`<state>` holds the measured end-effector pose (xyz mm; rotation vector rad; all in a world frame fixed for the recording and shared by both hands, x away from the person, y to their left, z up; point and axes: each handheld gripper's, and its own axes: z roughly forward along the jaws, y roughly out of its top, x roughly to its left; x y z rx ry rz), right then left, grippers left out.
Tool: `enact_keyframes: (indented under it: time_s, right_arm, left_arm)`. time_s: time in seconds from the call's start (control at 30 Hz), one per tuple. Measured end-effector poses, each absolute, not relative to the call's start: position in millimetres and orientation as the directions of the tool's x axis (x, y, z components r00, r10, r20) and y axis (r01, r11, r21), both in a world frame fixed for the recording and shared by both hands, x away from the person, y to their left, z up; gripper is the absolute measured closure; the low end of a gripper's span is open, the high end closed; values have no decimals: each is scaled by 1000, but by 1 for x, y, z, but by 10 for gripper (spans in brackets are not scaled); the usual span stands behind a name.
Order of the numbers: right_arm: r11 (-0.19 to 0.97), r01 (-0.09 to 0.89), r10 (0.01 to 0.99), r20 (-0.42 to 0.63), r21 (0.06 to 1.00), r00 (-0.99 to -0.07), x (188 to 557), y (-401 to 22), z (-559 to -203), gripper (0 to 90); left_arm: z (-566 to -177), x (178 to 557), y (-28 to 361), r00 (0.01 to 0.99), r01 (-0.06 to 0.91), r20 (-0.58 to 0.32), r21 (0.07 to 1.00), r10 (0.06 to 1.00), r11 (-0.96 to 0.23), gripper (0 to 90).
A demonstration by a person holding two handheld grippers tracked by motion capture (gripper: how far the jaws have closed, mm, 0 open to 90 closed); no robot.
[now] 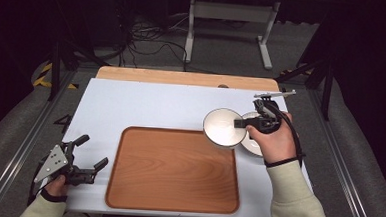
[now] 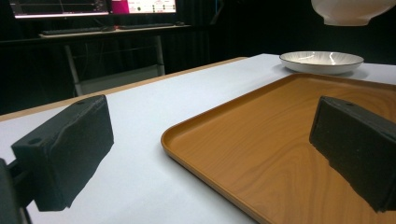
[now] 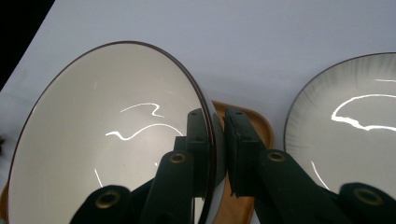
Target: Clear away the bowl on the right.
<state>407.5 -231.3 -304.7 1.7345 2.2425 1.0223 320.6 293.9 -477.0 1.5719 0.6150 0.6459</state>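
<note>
A white bowl (image 1: 224,127) with a dark rim hangs above the far right corner of the wooden tray (image 1: 172,170), and my right gripper (image 1: 240,124) is shut on its rim. In the right gripper view one jaw lies inside the bowl (image 3: 107,144) and the other outside its wall, with the right gripper (image 3: 218,135) clamped on the rim. A shallow white plate (image 1: 254,142) rests on the table just right of the tray, under the hand. My left gripper (image 1: 92,153) stands open at the near left beside the tray, nothing between its jaws. Ahead of it lie the tray (image 2: 280,140), the plate (image 2: 321,60) and the raised bowl (image 2: 350,11).
The white table top (image 1: 146,103) has a wooden strip along its far edge. Metal frame rails run down both sides of the table. Cables and a white stand lie on the floor beyond. A desk with monitors (image 2: 93,7) stands in the dark background.
</note>
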Motion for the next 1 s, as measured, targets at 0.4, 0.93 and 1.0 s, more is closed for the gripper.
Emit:
enact_keyframes:
  time_s: [0.4, 0.93, 1.0]
  right_arm:
    - [177, 803, 861, 307, 569, -407, 402, -195, -306, 812]
    - [229, 797, 814, 339, 559, -472, 397, -160, -310, 806]
    - [233, 795, 805, 348, 559, -481, 396, -157, -312, 804]
  left_arm:
    - [-477, 321, 294, 699, 17, 53, 996, 713, -91, 2]
    - [-477, 321, 294, 700, 18, 52, 996, 713, -91, 2]
    - [-477, 321, 294, 699, 17, 52, 996, 713, -89, 3]
